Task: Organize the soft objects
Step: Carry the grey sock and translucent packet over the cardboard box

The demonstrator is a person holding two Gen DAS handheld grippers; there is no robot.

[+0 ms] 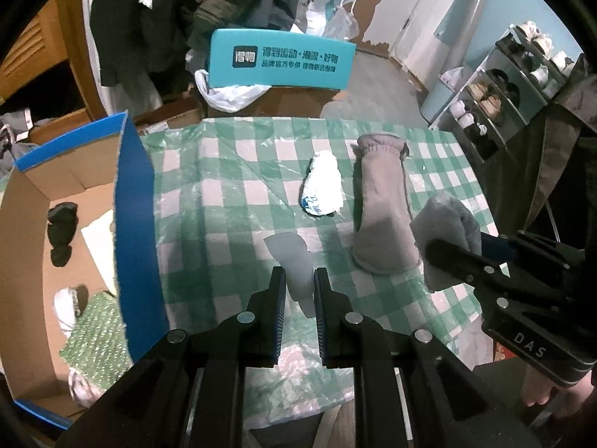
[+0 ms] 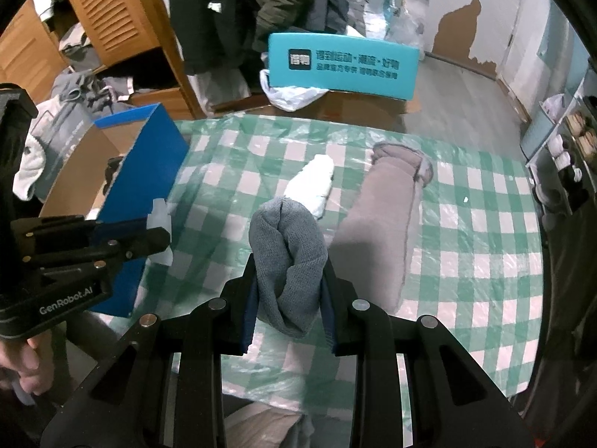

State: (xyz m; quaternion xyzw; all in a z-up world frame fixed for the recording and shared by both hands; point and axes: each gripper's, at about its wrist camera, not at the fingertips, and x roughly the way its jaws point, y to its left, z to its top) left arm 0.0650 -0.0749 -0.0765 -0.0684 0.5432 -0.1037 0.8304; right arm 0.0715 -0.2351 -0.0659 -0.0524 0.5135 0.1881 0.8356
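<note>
My left tool (image 1: 300, 291) is clamped on a thin pale piece (image 1: 293, 261) of soft stuff; I cannot tell what it is, since it looks translucent and its lower end hides between the fingers. My right tool (image 2: 289, 291) is pinched on a rolled grey cloth (image 2: 287, 257), whose bottom end drops out of sight behind the tool body. Both bundles hang above the surface (image 1: 231, 186), which is covered in green-and-white check under clear plastic.

On the surface lie a long grey sock (image 1: 384, 209) and, just beside it, a white bundle (image 1: 321, 186) with small blue marks too blurred to read.

The open cardboard box (image 1: 136, 224) with blue walls stands at the surface's left edge; inside I make out a dark item (image 1: 61, 231) and a green dotted cloth (image 1: 97, 336), partly cut off by the wall.

Readable writing: "DAS" on the right tool's body, "GenRobot.AI" on the left one. The teal box (image 1: 280, 59) behind carries Chinese print.
</note>
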